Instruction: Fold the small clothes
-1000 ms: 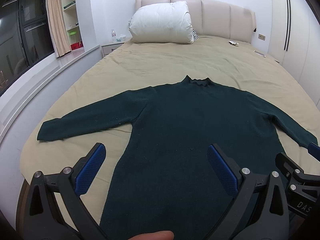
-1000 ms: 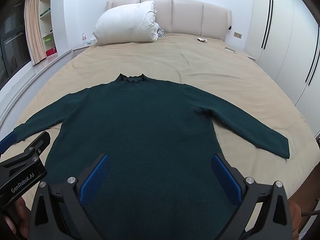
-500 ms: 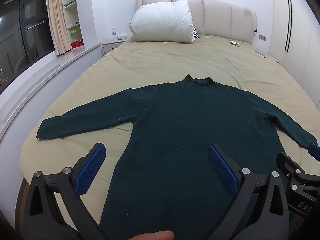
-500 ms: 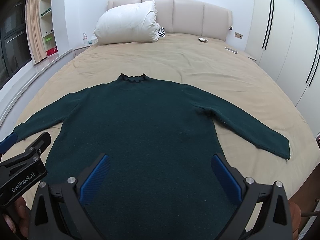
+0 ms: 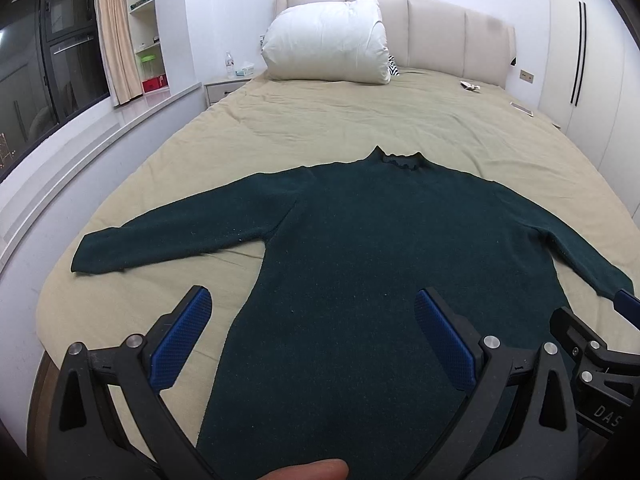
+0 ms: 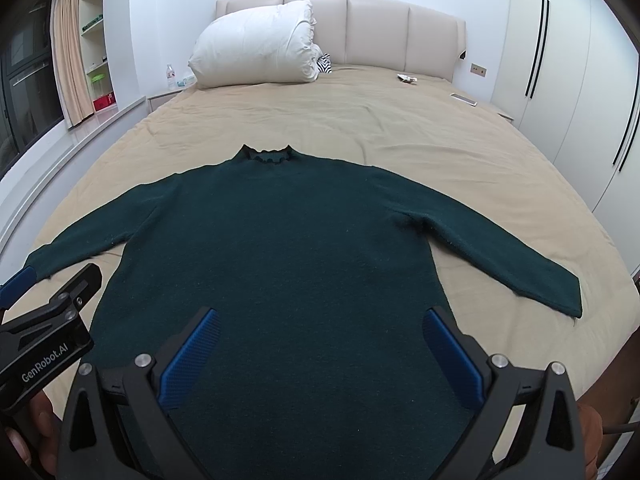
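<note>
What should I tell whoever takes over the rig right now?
Left gripper: open, empty, above the sweater's lower left side.
Right gripper: open, empty, above the lower body.
Sweater lies flat on the bed, collar toward the pillow, both sleeves spread out.
Done: laid out. Left: all folds, likely sleeves in first.

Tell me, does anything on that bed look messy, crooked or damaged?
Nothing stands out. The dark green sweater lies flat on the bed, both sleeves spread, collar toward the pillow. The sheet has only light wrinkles. Both the left gripper and right gripper hang open above the hem.
</note>
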Demonstrator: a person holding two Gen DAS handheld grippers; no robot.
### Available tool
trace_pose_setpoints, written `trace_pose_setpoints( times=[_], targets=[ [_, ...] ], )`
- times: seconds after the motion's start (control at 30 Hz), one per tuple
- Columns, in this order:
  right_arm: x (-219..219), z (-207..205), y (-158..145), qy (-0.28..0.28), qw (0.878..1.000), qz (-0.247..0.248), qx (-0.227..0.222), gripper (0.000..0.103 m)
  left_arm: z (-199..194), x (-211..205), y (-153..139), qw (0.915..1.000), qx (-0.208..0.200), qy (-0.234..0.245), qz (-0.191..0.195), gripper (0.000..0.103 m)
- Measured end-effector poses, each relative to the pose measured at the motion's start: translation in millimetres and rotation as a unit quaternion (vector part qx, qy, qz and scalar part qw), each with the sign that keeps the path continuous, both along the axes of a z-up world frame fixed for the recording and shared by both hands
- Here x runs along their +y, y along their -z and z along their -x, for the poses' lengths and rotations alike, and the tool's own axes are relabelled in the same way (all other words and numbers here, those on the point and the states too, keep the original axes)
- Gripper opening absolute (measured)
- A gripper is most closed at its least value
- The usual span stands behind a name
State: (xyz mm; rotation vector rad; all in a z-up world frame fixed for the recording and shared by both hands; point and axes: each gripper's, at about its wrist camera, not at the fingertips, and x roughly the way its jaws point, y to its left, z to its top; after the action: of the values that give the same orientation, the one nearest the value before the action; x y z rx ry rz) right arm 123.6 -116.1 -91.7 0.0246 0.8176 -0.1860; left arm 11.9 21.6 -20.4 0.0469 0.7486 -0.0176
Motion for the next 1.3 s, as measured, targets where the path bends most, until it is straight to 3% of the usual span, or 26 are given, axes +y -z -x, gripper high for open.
trace_pose_setpoints(
  times=[1.3],
  targets=[
    [10,0,7,-0.005,1.0,0.0,0.006,0.103,1,-3,-4,0.9999,0.0,-0.012,0.006,0.103]
  ],
)
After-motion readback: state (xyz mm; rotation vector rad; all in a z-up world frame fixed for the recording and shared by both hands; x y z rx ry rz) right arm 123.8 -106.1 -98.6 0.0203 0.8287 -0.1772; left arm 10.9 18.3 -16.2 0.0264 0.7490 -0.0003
